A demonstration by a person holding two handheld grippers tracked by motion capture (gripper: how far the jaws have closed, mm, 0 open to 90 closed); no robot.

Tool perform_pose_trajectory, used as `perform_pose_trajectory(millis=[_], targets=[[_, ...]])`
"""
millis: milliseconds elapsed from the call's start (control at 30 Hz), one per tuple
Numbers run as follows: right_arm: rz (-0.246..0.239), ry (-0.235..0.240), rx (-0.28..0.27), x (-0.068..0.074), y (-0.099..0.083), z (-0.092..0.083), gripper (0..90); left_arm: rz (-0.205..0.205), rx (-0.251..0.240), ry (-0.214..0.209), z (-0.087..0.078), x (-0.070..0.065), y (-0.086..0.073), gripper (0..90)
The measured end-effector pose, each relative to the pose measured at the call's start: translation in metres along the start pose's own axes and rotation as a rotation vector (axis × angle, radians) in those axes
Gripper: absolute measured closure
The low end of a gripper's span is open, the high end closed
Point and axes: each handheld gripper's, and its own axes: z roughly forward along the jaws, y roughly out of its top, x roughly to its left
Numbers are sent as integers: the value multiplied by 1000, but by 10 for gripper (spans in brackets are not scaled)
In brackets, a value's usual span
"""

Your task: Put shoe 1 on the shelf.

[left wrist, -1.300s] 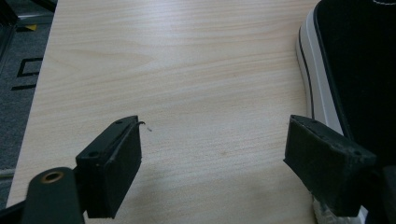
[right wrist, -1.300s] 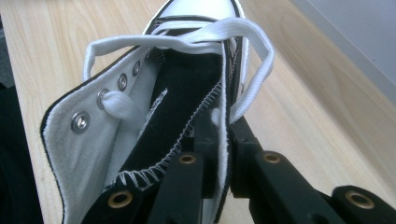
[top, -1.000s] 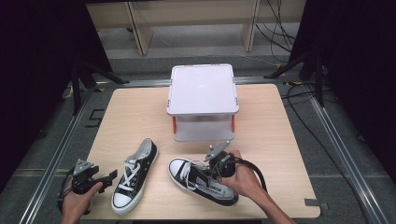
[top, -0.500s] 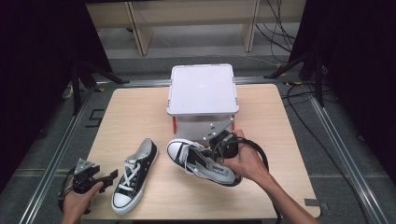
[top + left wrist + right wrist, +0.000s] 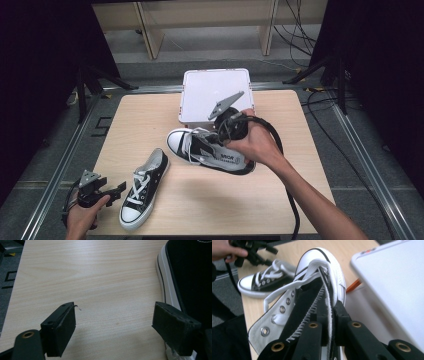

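My right gripper (image 5: 226,136) is shut on the side wall of a black-and-white sneaker (image 5: 207,151) and holds it lifted above the table, toe to the left, in front of the white box (image 5: 215,92). In the right gripper view my right gripper (image 5: 331,315) pinches the canvas edge of that held sneaker (image 5: 312,290) beside the laces. A second sneaker (image 5: 144,186) lies flat at the front left. My left gripper (image 5: 120,189) rests open just left of it. In the left gripper view the left gripper (image 5: 113,327) has bare table between its jaws and the second sneaker (image 5: 185,275) at its right.
The white lidded box (image 5: 394,282) with orange latches stands at the back middle of the wooden table (image 5: 295,130). Dark floor, metal rails and cables surround the table.
My right gripper has lifted the sneaker off the table, rising and moving back toward the box. The left gripper and the other sneaker have stayed where they were.
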Motion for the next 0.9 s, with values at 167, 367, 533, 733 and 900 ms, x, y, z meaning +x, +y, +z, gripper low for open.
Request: perform_pose_trajectory(millis=[167, 367, 533, 733, 900], targets=[[21, -39, -7, -19, 22, -8, 870, 2, 2, -1, 0, 0, 0, 181], [98, -98, -42, -55, 45, -13, 870, 8, 11, 3, 0, 0, 0, 181], [178, -128, -66, -75, 52, -10, 870, 2, 4, -4, 0, 0, 0, 181], [299, -204, -89, -105, 61, 0, 870, 5, 3, -3, 0, 0, 0, 181], [450, -282, -103, -134, 67, 9, 869, 9, 1, -9, 0, -1, 0, 181]])
